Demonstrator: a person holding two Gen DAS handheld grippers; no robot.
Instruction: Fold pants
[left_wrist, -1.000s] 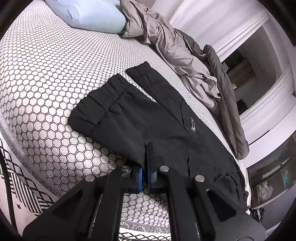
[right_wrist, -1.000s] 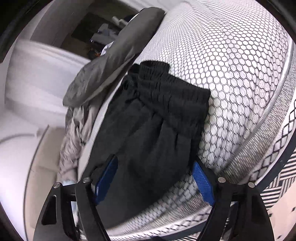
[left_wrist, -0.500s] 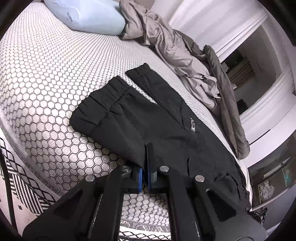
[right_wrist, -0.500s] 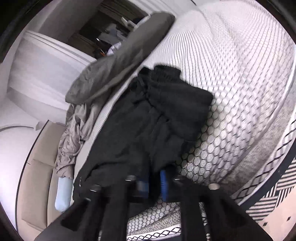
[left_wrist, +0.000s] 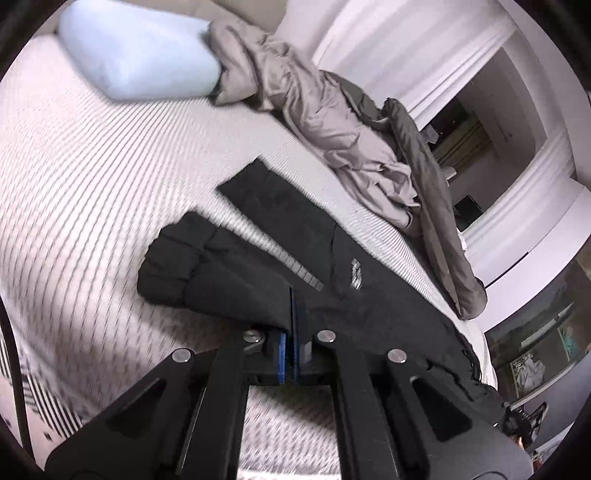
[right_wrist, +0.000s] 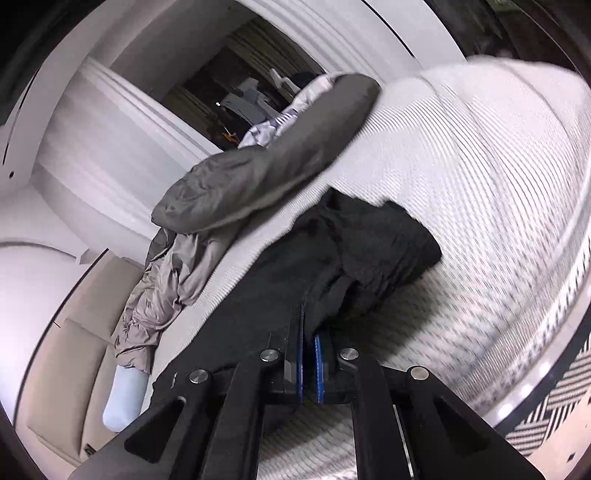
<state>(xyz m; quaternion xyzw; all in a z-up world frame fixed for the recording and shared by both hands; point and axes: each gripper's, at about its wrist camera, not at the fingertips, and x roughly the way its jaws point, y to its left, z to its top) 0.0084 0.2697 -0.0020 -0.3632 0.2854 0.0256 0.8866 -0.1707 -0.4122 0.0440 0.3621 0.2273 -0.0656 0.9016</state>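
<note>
The black pants (left_wrist: 258, 266) lie spread on the bed (left_wrist: 92, 177), on its white patterned mattress cover, with the near edge lifted off the surface. The left tongs (left_wrist: 293, 314) are pressed together on the near edge of one leg; the right tongs (right_wrist: 308, 325) are likewise clamped on black fabric near the waistband — the cloth bunches up just beyond them. At the far side of the bed a crumpled grey blanket (left_wrist: 332, 118) runs along the edge, and a pale blue pillow (left_wrist: 136, 59) rests far left.
</note>
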